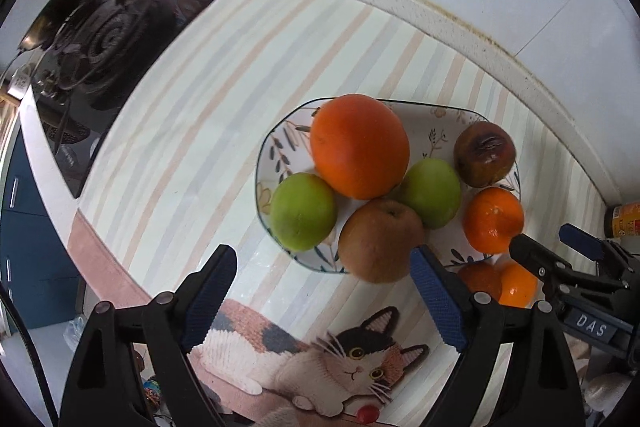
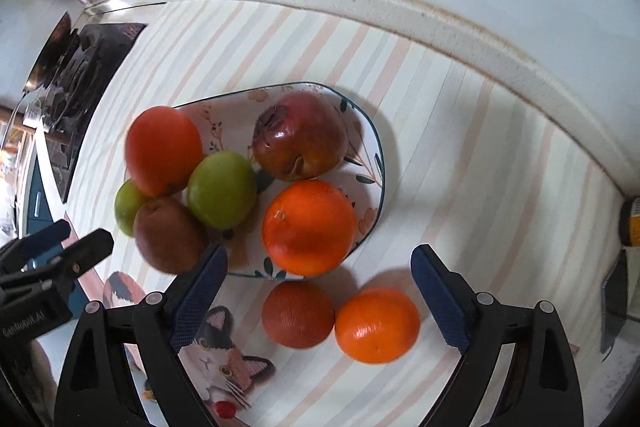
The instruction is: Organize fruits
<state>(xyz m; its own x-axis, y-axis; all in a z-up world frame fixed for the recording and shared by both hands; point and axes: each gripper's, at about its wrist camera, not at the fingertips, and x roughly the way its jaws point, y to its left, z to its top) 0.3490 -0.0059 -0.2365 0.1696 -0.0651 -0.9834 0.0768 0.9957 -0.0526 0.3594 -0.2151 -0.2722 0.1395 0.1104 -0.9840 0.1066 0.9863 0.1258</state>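
A floral plate [image 1: 280, 143] [image 2: 372, 147] on a striped mat holds a large orange [image 1: 360, 147] [image 2: 162, 151], two green fruits [image 1: 303, 213] [image 1: 432, 193] [image 2: 222, 189], a brown pear [image 1: 380, 241] [image 2: 168, 235], a dark red pomegranate [image 1: 485, 154] [image 2: 300, 135] and a smaller orange [image 1: 493, 220] [image 2: 309, 227]. Two oranges [image 2: 298, 315] [image 2: 377, 325] lie on the mat in front of the plate. My left gripper [image 1: 324, 303] is open and empty before the pear. My right gripper [image 2: 320, 307] is open and empty around the two loose oranges.
A black gas stove [image 1: 108, 51] [image 2: 80, 67] with a pan sits at the left. The tiled wall and counter backsplash [image 1: 440, 11] [image 2: 440, 19] run behind the plate. A jar [image 1: 624, 221] [image 2: 632, 223] stands at the right. A cat picture [image 1: 344, 359] is printed on the mat's near edge.
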